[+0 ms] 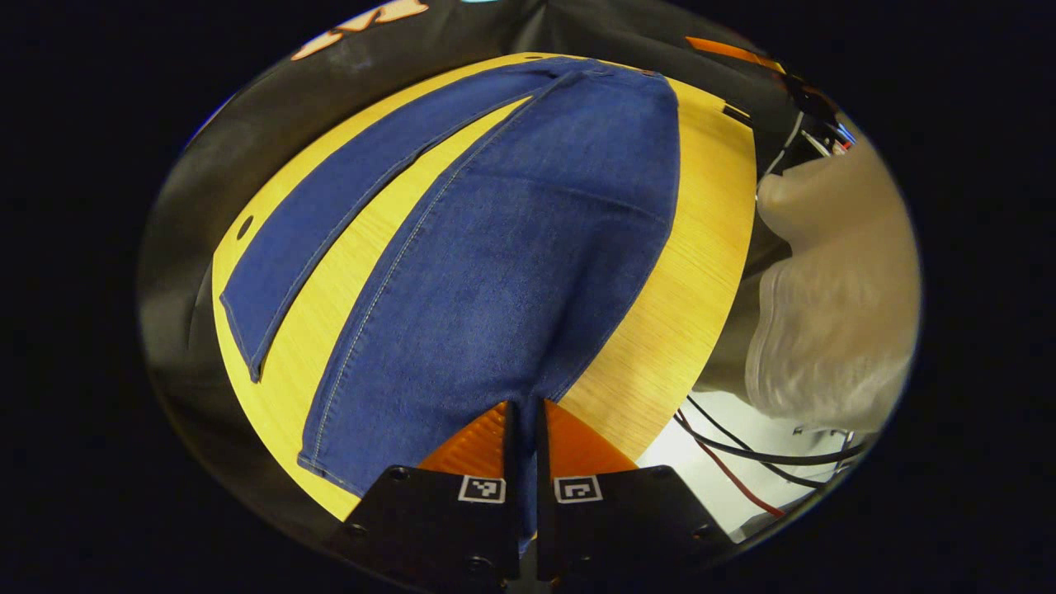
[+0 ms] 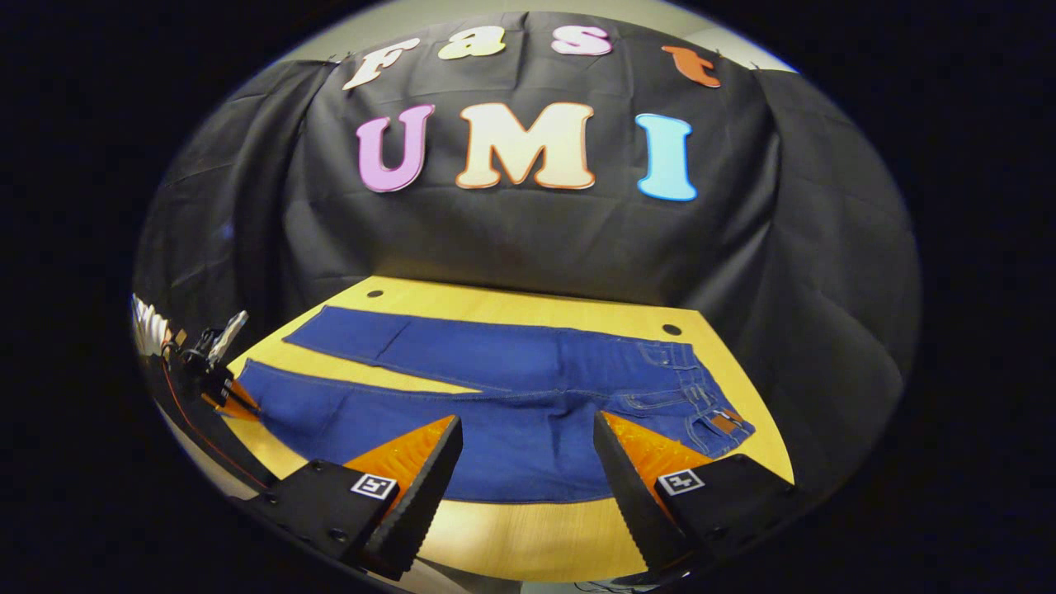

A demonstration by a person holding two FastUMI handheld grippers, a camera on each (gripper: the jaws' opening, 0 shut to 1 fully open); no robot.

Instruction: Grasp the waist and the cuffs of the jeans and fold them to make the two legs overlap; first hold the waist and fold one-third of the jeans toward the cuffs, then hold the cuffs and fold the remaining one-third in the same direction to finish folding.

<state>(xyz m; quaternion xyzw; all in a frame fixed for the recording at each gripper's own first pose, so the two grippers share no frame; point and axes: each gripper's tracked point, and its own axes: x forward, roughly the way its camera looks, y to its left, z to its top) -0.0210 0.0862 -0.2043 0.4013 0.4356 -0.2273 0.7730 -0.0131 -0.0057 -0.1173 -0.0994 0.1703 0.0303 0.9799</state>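
Left hand-held gripper (image 1: 528,429) is pinching the near leg's cuff, its fingers nearly together with denim running between them. Right hand-held gripper (image 2: 528,462) is hovering wide apart, holding nothing, with the jeans (image 2: 495,396) lying just ahead of it on the worktop (image 2: 528,536) and the waist (image 2: 709,396) ahead to its right. To do this step well, I judge the right one should be gripping the waist's near edge firmly, then both lifting together to lay the near leg squarely over the far one.
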